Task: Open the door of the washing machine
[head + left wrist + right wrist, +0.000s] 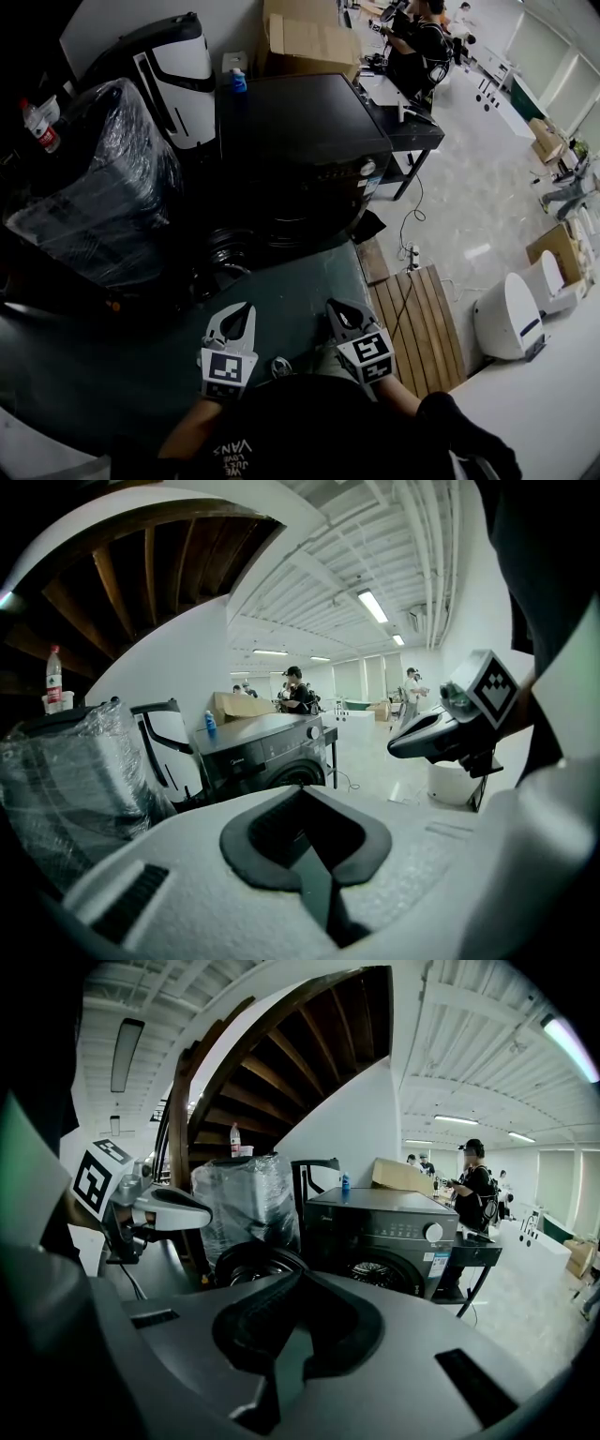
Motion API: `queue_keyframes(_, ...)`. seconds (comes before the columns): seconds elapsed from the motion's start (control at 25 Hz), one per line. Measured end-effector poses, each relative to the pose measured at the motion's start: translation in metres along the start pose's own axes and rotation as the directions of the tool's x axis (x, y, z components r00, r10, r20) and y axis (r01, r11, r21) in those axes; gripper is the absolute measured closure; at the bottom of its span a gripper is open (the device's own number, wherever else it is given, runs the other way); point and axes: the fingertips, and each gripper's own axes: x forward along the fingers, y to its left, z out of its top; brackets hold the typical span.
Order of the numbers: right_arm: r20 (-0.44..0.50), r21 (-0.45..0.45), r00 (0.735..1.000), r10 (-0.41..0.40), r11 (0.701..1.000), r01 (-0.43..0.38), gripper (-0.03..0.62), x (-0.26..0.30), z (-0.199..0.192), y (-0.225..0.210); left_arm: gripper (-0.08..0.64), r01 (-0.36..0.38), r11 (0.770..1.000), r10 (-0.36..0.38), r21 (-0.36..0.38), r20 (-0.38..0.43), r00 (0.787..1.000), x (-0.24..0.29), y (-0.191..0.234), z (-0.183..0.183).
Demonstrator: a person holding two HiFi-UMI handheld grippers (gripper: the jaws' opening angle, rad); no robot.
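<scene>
Head view: washing machine front lost in deep shadow.

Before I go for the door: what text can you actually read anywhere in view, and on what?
"VANS": upside down, on the person's dark shirt.
Brand mark on the washing machine: too small to read.
White sticker on its front: too small to read.
Red label on the bottle: too small to read.

Head view: dim at 9 o'clock, washing machine near black, floor bright at 3 o'clock | left gripper view: ceiling strip light at 1 o'clock, walls washed out | right gripper view: staircase underside shadowed at 12 o'clock | all: fisheye bending, black corners
</scene>
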Motion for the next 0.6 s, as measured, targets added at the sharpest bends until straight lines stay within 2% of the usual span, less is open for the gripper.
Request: queue_keyframes(0.6, 0.003, 0.014, 1.000, 0.029, 0.999, -0.029, 0.586, 0.011, -0.001, 0.009, 0.543, -0.028, 1.000, 0.028, -0.012, 0.014, 1.000, 0.000, 0.003, -0.001)
